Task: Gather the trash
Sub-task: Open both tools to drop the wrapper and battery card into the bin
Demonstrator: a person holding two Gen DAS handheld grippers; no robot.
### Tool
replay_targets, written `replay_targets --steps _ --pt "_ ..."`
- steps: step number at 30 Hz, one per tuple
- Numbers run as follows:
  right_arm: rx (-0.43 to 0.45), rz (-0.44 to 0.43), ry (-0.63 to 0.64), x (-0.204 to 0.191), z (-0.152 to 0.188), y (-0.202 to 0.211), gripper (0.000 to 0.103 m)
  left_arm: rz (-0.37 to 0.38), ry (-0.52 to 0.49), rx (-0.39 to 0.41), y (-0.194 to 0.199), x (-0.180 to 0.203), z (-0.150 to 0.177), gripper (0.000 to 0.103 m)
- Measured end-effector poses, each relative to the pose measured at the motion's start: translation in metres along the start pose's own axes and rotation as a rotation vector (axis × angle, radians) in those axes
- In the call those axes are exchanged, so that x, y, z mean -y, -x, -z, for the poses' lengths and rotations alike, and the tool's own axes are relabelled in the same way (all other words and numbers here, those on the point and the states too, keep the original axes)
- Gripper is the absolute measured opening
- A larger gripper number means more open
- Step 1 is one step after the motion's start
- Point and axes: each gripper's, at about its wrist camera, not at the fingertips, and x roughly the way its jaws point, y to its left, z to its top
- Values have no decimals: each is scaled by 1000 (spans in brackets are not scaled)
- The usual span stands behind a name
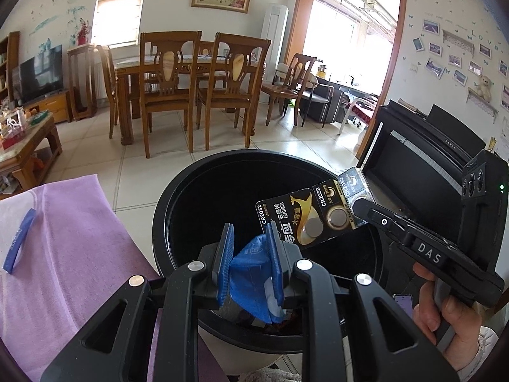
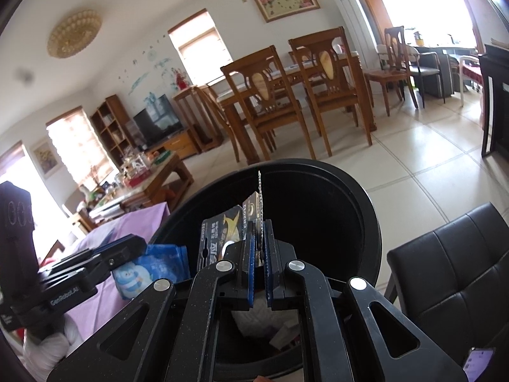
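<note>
While both grippers hang over the bin, the scene reads so:
Trash bin [image 1: 178,210]: black, round, open-topped, at 6 o'clock in both views.
Purple cloth [image 1: 63,238]: at 8 o'clock of the bin.
Left gripper [image 1: 249,254]: jaws narrowly apart, clamped on a crumpled blue wrapper [image 1: 251,273] above the bin.
Right gripper [image 2: 260,261]: jaws closed on a CR2032 battery card [image 1: 305,219], edge-on over the bin mouth.

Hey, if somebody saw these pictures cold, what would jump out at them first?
Probably the big black trash bin at centre, with both grippers over its mouth. The left gripper pinches a crumpled blue wrapper; the right gripper clamps a button-battery card. To the left, a purple cloth draws the eye.
</note>
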Motion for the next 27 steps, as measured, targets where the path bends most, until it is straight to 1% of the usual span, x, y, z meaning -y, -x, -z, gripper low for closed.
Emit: replay_targets --steps 6,9,10,11,12,13,14,15,17,18,20,22,23,27 --pt "-10 6 -3 -2 0 -1 7 28 10 -21 -5 -3 -1 24" --pt "-10 8 -6 -1 0 1 12 19 9 -22 -4 -2 1 25" --pt "-13 4 -5 -2 -1 0 18 21 11 -23 -4 -2 0 25" --pt "-14 2 -4 -2 -1 1 23 20 11 -23 -3 -3 0 30" --pt "-11 1 -5 -3 -1 2 34 12 12 -20 -2 -3 1 42" --pt "-7 0 -6 -4 -2 3 42 2 13 -13 0 -4 2 50" --pt "-3 -2 -5 -5 -2 5 44 -6 13 -3 3 -4 2 64" --pt "0 -2 -1 -7 -3 7 45 -10 11 8 6 -4 2 69" --pt "4 -2 10 -13 -5 10 48 -14 5 26 13 -4 1 69" --pt "7 -4 15 -15 -5 11 51 -13 5 33 17 -4 1 70" --pt "12 -9 28 -23 -7 15 53 -19 7 46 26 -7 2 70" --pt "14 -16 44 -32 -8 17 60 -28 9 53 36 -12 2 71" --pt "14 -24 53 -38 -8 18 61 -43 8 57 43 -16 2 75" --pt "5 -54 96 -68 -7 16 61 -101 16 75 70 -38 10 75"
